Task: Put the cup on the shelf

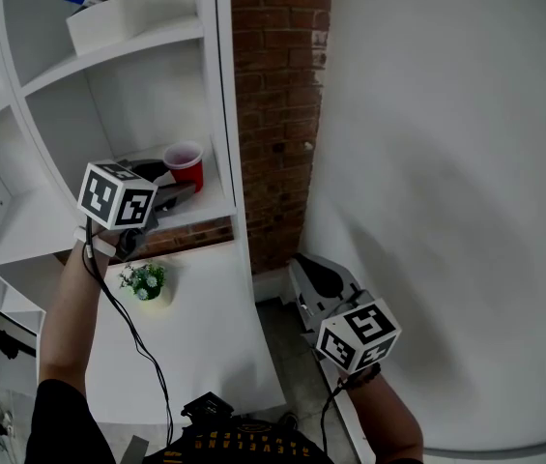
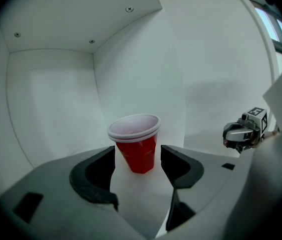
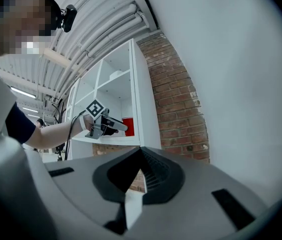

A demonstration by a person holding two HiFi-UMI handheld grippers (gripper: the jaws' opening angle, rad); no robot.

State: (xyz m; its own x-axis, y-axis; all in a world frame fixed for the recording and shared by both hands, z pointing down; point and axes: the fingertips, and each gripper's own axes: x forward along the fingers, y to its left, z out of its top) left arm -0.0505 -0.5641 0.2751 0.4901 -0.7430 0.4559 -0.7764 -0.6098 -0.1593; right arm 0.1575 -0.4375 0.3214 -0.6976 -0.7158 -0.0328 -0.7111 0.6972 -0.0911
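Red cup (image 1: 186, 165) upright on the white shelf (image 1: 213, 207), left gripper (image 1: 178, 193) just before it, jaws apart and not touching, right gripper (image 1: 323, 280) low beside the wall (image 1: 446, 162), jaws together, empty.

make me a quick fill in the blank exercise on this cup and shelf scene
1. The red cup stands ___ on the white shelf.
2. The left gripper is ___ and does not grip the cup.
3. The right gripper is ___ and holds nothing.
4. The strip of wall beside the shelf unit is bare ___.

Missing words: upright; open; shut; brick
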